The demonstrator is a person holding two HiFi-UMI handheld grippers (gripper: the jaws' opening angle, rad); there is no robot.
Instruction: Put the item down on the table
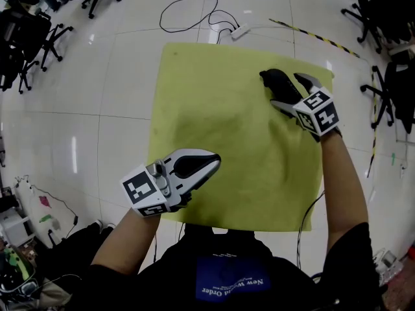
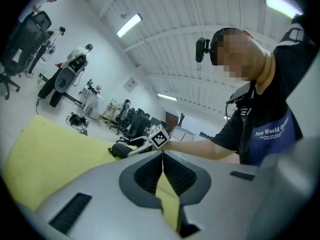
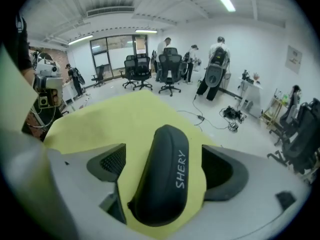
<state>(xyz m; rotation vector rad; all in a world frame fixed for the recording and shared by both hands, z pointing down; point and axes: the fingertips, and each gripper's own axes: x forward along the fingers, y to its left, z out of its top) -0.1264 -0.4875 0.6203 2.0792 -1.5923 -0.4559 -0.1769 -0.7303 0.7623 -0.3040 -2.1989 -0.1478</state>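
Lying between the spread jaws of the right gripper [image 3: 162, 170], the black case [image 3: 159, 184] is resting lengthwise on the yellow-covered table [image 3: 115, 119]. A strip of yellow is showing on each side of it, so neither pad is pressing on it. White lettering is running along the case's right flank. Its near end is dipping below the gripper's grey body and is being cut off there, and the undersides of both pads are hidden too.

In the head view the right gripper [image 1: 290, 86] is pointing down and away over the table's far right part. The black case [image 1: 275, 81] is showing only as a dark shape partly behind one jaw, and its outline is hard to separate from the jaw's dark pad. The marker cube [image 1: 318, 112] is covering the hand behind it.

The left gripper [image 2: 162, 160] is holding its jaws pressed together, the ribbed pads meeting along a thin line with nothing pinched. Only a sliver of yellow is showing through the notch beneath them. In the head view the left gripper [image 1: 211, 162] is hovering over the table's near left edge, well apart from the case.

Beyond the jaws, office chairs [image 3: 170, 66] and a few people [image 3: 218, 59] are standing far off, too small to make out in detail. A cable [image 1: 194, 11] is trailing across the floor past the table's far edge.
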